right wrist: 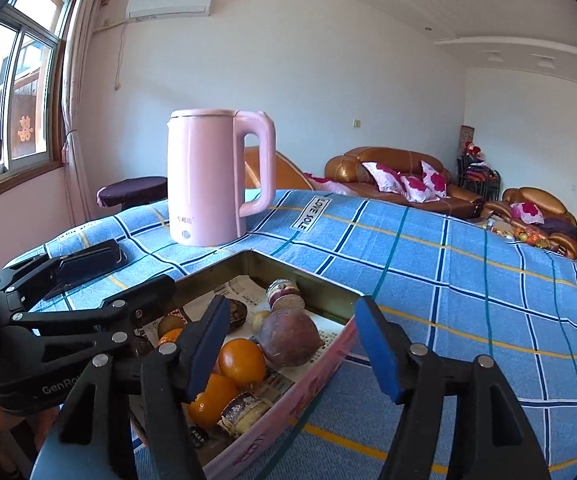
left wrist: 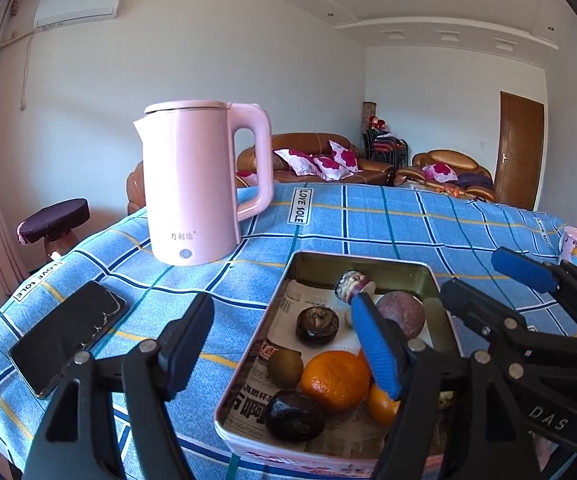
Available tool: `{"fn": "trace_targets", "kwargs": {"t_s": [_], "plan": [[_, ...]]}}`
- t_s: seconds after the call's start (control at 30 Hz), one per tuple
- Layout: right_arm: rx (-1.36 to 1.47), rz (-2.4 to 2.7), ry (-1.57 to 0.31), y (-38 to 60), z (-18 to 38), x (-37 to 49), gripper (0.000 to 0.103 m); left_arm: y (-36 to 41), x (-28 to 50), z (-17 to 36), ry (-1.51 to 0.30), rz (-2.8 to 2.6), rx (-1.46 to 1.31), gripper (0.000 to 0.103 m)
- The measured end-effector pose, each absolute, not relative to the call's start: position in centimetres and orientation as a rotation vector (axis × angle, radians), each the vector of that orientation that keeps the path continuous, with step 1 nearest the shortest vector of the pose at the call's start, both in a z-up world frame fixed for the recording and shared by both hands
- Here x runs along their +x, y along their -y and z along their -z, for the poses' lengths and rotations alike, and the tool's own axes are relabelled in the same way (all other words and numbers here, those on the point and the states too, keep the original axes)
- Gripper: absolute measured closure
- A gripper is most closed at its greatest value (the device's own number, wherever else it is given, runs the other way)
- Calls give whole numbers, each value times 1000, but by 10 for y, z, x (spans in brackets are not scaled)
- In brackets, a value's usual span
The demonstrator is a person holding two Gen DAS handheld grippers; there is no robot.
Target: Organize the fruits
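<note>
a tin (left wrist: 368,258) is sitting on the desk (left wrist: 388,220) under a blue checked cloth, lined with newspaper and holding the fruit. an orange (left wrist: 334,380) is lying near the front of the tin, with a kiwi (left wrist: 285,367) just to its left and a dark round fruit (left wrist: 294,416) in front of them. a purple fruit (left wrist: 402,314) is resting farther back, beside a small wrapped cake (left wrist: 353,285).

the left tongs (left wrist: 284,346) are hanging released, one finger over the tin's left edge and the other over the fruit, gripping nothing. the right tongs (right wrist: 288,344) are also standing open, straddling the tin's right wall, with nothing between the pads. whether either finger is touching fruit is hard to say from here.

a pink kettle (left wrist: 196,184) is standing upright behind the tin, and a phone (left wrist: 68,336) is lying flat to the left. a cup (left wrist: 576,246) is sitting at the far right.
</note>
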State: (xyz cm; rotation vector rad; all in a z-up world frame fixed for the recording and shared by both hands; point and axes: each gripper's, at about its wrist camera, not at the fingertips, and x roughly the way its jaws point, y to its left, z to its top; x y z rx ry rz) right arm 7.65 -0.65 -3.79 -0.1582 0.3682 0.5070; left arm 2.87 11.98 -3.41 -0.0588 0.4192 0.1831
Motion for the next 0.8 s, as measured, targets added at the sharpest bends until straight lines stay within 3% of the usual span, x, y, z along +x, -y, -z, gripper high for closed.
{"fn": "trace_targets", "kwargs": {"t_s": [0.8], "plan": [[-88, -442, -345, 27, 34, 76, 16, -117, 25, 32, -384, -203, -69, 26]]}}
